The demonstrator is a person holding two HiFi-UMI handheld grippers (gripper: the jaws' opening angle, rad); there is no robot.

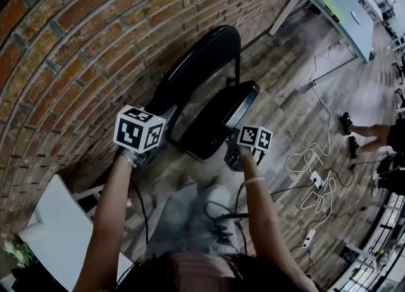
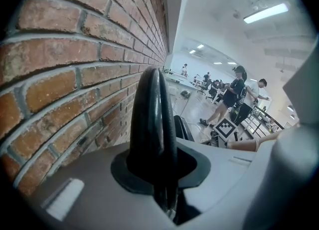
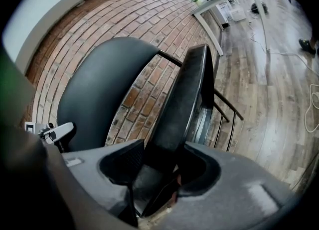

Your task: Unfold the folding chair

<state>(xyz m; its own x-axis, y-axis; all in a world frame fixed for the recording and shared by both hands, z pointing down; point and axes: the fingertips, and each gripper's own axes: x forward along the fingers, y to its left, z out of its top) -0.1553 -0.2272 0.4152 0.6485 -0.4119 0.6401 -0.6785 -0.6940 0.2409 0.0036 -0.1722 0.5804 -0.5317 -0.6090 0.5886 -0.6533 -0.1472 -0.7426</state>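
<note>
1. Chair position. The folding chair (image 1: pixel 209 88) stands against the brick wall (image 1: pixel 69 44) on the wooden floor (image 1: pixel 297 107). Its seat (image 1: pixel 221 120) is tilted steeply up, close to the backrest (image 1: pixel 202 63) but not flat against it.

2. Left gripper (image 1: pixel 166 117). Its jaws are nearly together and clamp the thin side edge of the backrest (image 2: pixel 152 124). In the left gripper view the backrest fills the slot of the left gripper (image 2: pixel 162 184), so the contact faces themselves are covered.

3. Right gripper (image 1: pixel 233 140). Its jaws stand wide and grip the thick edge of the seat (image 3: pixel 184 104). In the right gripper view the lower seat edge disappears into the dark throat of the right gripper (image 3: pixel 159 174).

4. Limits of view.
- Your arms and both marker cubes cover the lower frame in the head view; the legs cannot be made out there.
- Only thin black frame tubes (image 3: pixel 224 109) show beside the seat.
- A person (image 1: pixel 373 133) at the right edge is cut off.
- Cables (image 1: pixel 316 180) lie on the floor.
</note>
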